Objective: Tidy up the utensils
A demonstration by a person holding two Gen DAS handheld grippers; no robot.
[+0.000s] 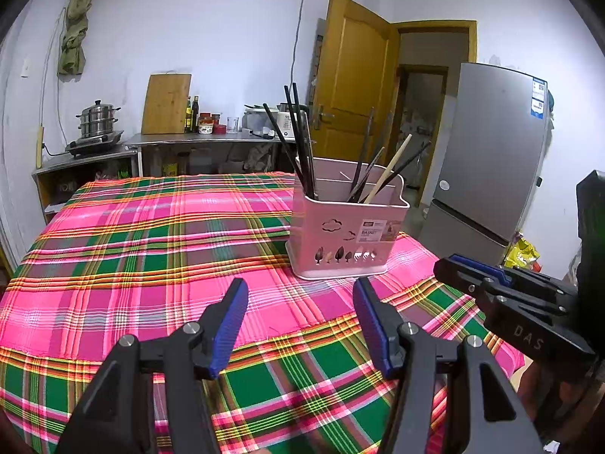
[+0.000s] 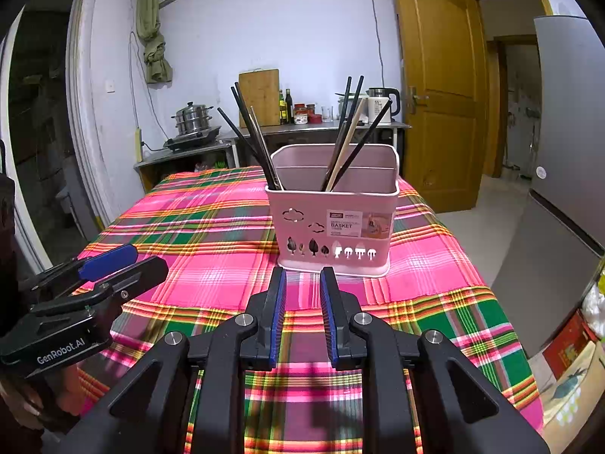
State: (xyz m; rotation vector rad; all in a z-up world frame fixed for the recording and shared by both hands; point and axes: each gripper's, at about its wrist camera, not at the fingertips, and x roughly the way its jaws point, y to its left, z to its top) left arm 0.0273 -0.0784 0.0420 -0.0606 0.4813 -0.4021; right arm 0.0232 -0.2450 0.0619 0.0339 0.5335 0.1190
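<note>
Two grippers, both empty, aimed at one pink basket (image 2: 332, 223) standing on the plaid surface (image 2: 211, 227).

Left gripper (image 1: 300, 325): jaws spread wide, nothing between the blue pads, only cloth visible in the gap. Basket ahead and slightly to the right of the jaw line.

Right gripper (image 2: 301, 314): jaws parted narrowly, a slim gap, nothing held. Basket dead ahead — base just beyond the fingertips, near but not touching. Nearer of the two to the basket, judging by how large the basket looms in the right wrist view.

Contents of basket: dark chopsticks (image 2: 253, 136) leaning up and to the left out of the left compartment; a second bundle (image 2: 349, 132), dark sticks plus one pale wooden stick, leaning up and to the right out of the compartment beside it. Long axes steep, near upright, tops fanned outward above the rim. No loose utensils visible on the cloth.

Key relation for any pick: sticks stand above and beyond the jaws, while both grippers point downward at the cloth and basket base. Likely requirement — raise the gripper, then close across a stick's shaft, jaw line crosswise to the long axis. Right bundle probably suited to the right gripper, left bundle to the left.

Risk: tipping the light basket by pushing on a leaning stick.
</note>
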